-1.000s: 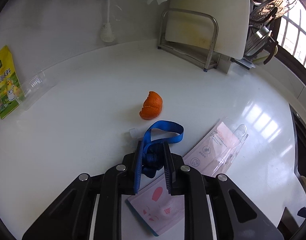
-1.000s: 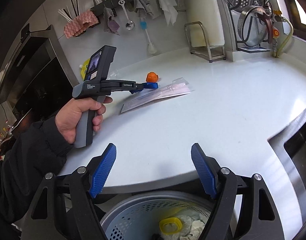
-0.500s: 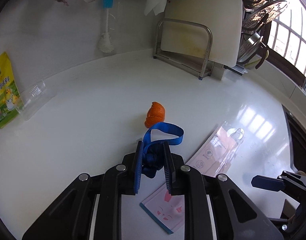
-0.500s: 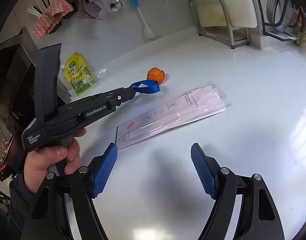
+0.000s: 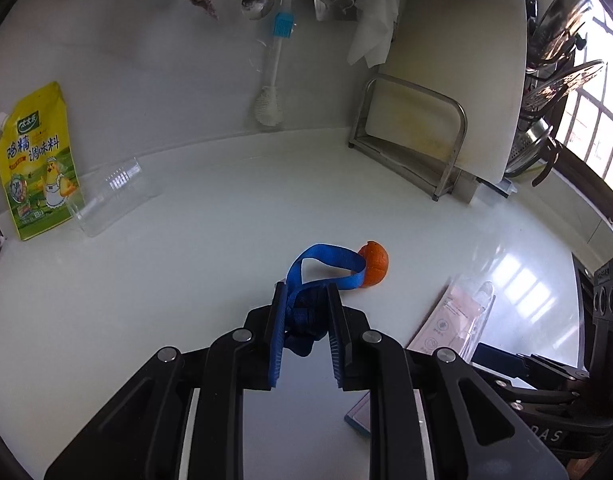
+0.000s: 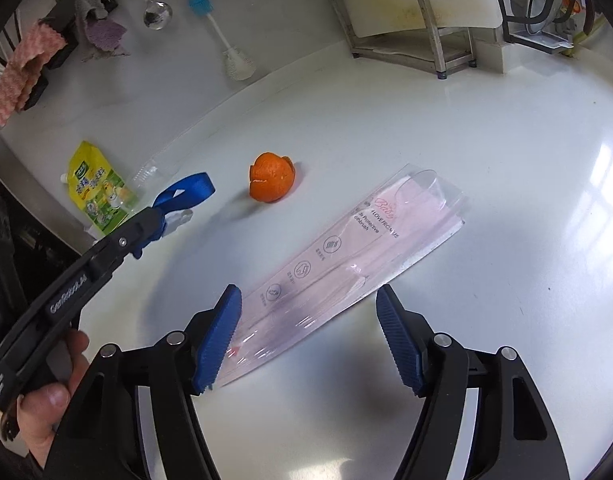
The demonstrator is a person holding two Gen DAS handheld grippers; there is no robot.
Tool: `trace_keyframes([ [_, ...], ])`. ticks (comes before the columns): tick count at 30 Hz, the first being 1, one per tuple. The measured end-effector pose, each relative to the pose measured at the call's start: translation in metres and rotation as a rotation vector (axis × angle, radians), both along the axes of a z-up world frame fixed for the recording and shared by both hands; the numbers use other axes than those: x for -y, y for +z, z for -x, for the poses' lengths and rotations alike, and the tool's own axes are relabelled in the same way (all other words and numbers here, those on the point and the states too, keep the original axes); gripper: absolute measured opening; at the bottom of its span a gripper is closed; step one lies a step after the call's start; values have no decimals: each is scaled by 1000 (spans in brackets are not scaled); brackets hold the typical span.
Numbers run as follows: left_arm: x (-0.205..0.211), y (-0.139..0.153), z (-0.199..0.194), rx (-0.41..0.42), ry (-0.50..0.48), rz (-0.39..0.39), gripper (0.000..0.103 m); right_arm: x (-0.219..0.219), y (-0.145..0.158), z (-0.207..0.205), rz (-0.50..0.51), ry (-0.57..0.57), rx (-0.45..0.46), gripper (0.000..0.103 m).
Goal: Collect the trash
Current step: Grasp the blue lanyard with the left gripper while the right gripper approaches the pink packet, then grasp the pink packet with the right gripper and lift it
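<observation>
Pink toothbrush packet [image 6: 346, 256], centre frame on the bench [image 6: 486, 152], reads "Protective"; the left hand-held gripper [image 5: 305, 312] arm reads "GenRobot.AI". It clamps a blue strap [image 5: 326, 264]. Right hand-held gripper [image 6: 306, 336] has just been closing, jaws apart astride the packet's near end.

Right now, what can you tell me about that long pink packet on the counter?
The pink toothbrush packet is a long, flat sleeve of clear shiny plastic over a pale pink card with small round icons and print. It lies flat and slanted on the white counter, beside the orange peel but apart from it. Its near end sits between the fingers of the right gripper, whose jaws have just been closing but do not yet press on it.
</observation>
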State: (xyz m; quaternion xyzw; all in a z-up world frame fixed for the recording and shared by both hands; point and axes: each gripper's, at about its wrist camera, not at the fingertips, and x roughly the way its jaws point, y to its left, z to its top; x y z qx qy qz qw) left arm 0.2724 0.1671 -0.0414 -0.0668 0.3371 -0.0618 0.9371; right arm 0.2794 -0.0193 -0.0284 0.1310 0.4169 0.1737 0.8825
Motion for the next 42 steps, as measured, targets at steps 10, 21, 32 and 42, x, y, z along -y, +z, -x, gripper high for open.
trace_keyframes([
  [10,-2,3,4,11,-17,60,20,-36,1,-21,247,25,40,37],
  [21,3,6,7,25,-30,75,20,-22,7,-15,182,100,58,23],
  [32,5,5,8,23,-37,76,20,-29,1,-20,248,126,30,24],
  [42,8,5,10,26,-39,68,20,-40,2,-19,346,173,63,21],
])
